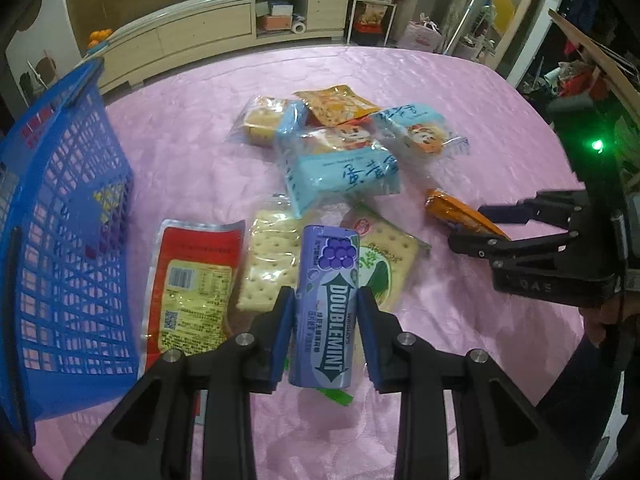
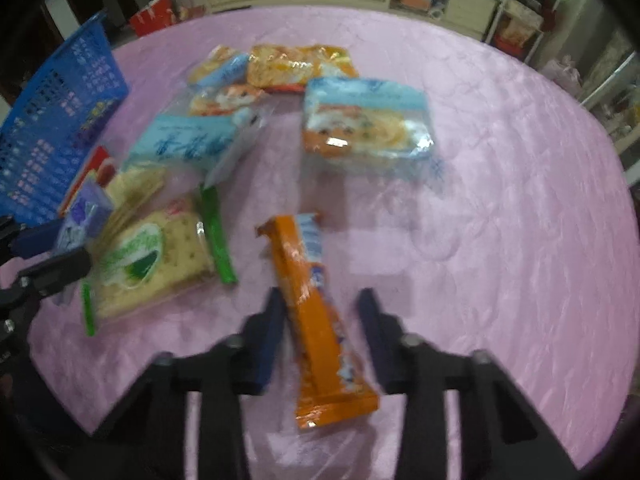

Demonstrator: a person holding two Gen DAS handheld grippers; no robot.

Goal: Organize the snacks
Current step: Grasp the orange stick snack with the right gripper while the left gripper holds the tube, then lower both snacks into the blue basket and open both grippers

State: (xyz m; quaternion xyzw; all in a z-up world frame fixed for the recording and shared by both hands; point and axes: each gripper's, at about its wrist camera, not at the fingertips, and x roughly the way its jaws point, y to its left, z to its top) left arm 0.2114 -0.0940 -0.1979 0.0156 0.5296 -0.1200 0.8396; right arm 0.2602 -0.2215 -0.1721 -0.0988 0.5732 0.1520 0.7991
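Note:
My left gripper [image 1: 326, 300] is shut on a purple Doublemint gum box [image 1: 326, 304], held above the pink tablecloth; it also shows in the right wrist view [image 2: 82, 216]. A blue mesh basket [image 1: 60, 240] stands to its left. My right gripper [image 2: 320, 304] is open, its fingers either side of an orange snack bar [image 2: 316, 320] lying on the cloth; a gap shows on the right side. In the left wrist view the right gripper [image 1: 476, 226] sits at the orange bar [image 1: 456, 212].
Cracker packs [image 1: 268, 264] [image 2: 152, 264], a red packet [image 1: 192, 280], blue-and-clear pastry bags [image 1: 344, 176] [image 2: 368, 124] and an orange bag [image 1: 336, 106] lie mid-table. A cabinet [image 1: 200, 32] stands beyond the table's far edge.

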